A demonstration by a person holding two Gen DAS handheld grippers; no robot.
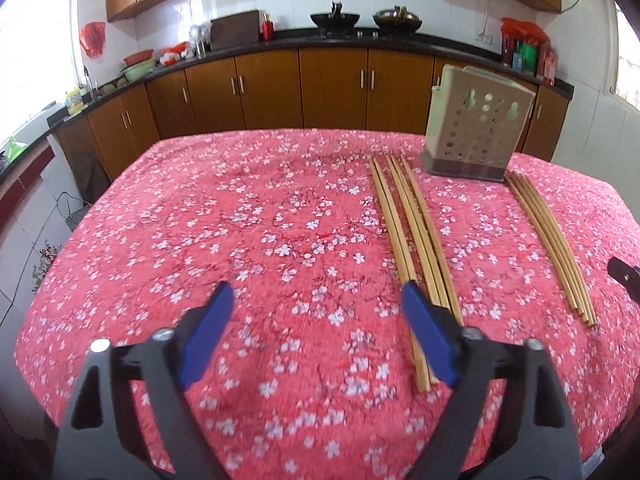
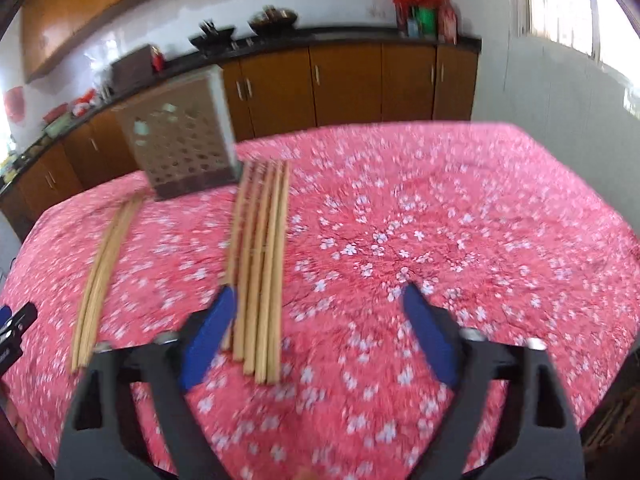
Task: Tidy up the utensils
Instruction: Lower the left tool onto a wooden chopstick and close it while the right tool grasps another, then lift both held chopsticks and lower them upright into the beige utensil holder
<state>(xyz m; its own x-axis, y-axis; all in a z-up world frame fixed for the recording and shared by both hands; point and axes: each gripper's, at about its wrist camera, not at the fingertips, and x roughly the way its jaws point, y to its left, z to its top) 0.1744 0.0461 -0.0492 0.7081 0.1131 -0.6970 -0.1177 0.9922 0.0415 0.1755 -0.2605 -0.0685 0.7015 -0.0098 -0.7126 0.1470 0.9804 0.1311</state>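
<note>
Two bundles of wooden chopsticks lie on the red floral tablecloth. In the left wrist view the left bundle (image 1: 412, 236) runs under my right blue finger; the right bundle (image 1: 552, 248) lies further right. A beige perforated utensil holder (image 1: 476, 132) stands upright behind them. My left gripper (image 1: 318, 300) is open and empty, above the cloth left of the left bundle. In the right wrist view my right gripper (image 2: 318, 304) is open and empty, with the right bundle (image 2: 264, 264) just inside its left finger. The left bundle (image 2: 106, 264) and holder (image 2: 180, 144) show there too.
The table (image 1: 200, 240) fills both views, its far edge facing brown kitchen cabinets (image 1: 332, 88) with a black counter. The tip of the other gripper shows at the right edge of the left wrist view (image 1: 624, 274) and at the left edge of the right wrist view (image 2: 16, 320).
</note>
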